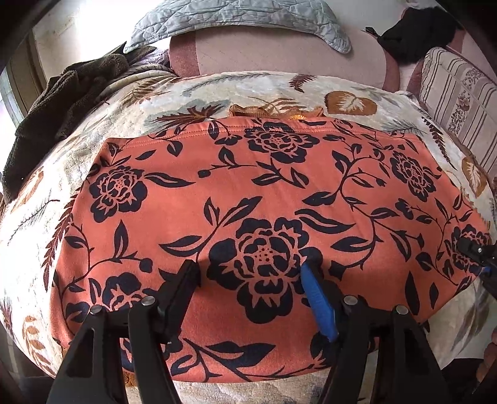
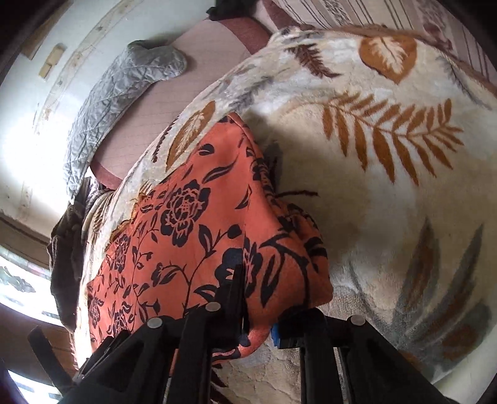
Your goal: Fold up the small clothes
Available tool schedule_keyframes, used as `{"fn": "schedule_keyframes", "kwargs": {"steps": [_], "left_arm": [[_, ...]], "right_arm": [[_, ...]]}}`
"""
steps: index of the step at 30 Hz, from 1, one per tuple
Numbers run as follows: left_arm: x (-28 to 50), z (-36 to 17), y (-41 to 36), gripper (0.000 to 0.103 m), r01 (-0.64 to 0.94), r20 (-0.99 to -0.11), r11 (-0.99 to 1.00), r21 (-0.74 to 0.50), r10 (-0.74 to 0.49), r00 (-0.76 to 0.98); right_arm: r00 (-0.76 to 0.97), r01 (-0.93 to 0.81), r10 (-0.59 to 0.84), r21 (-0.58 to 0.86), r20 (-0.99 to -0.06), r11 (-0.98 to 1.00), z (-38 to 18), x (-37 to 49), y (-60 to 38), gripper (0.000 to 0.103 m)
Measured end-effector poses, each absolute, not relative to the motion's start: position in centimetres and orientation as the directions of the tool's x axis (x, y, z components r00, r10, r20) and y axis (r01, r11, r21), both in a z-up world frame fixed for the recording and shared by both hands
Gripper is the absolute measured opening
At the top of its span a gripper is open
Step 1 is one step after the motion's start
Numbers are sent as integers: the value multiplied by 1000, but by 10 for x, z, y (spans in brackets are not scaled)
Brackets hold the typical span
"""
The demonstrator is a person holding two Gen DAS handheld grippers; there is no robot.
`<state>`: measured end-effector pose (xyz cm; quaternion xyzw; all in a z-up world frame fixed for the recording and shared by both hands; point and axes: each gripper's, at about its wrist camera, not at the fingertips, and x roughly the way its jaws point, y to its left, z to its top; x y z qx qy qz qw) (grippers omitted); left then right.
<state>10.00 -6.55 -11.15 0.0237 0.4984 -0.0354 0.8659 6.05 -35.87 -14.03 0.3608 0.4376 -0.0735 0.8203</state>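
While orange garment (image 1: 248, 199) lies flat on leaf-print blanket (image 2: 388, 192), right hand-held gripper (image 2: 261, 314) pinches its near corner; left hand-held gripper (image 1: 251, 273) gapes above near edge, holding nothing. Clamp left edge too, lift both evenly, fold away.

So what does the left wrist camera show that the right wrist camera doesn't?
Only the left wrist view shows the left tongs open over the middle of the orange floral garment, and the right tongs from outside, at its right edge. Only the right wrist view shows the right tongs shut on the garment's near corner. Both show the garment lying on the leaf-print blanket, the grey quilted cover and the dark brown cloth.
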Motion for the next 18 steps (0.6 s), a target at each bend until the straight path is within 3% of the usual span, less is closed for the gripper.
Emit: {"fn": "schedule_keyframes", "kwargs": {"steps": [4,6,8,9,11,13,18], "left_arm": [[91,-96,-54,70,76,-841,996,-35,-71,536],[86,-97,-50,70,61,-826,998,-7,-40,563],[92,-119,-55,71,92,-864,995,29,-21,503],[91,-121,-58,75,109,-846,991,71,2,533],[89,-115,-61,74,132,-843,987,89,4,538],[89,-103,-46,74,112,-847,994,-16,-74,527],[75,-71,29,74,-34,-781,989,-144,-92,618]], "right_arm": [[658,434,270,647,-703,627,-155,53,-372,51],[665,428,276,657,-694,621,-153,55,-372,54],[645,424,275,634,-713,646,-152,64,-369,44],[623,432,274,615,-732,660,-153,69,-367,15],[588,445,232,550,-774,707,-146,78,-358,12],[588,404,139,439,-797,802,-118,85,-336,11],[698,187,28,220,-715,958,-34,94,-243,10]]}}
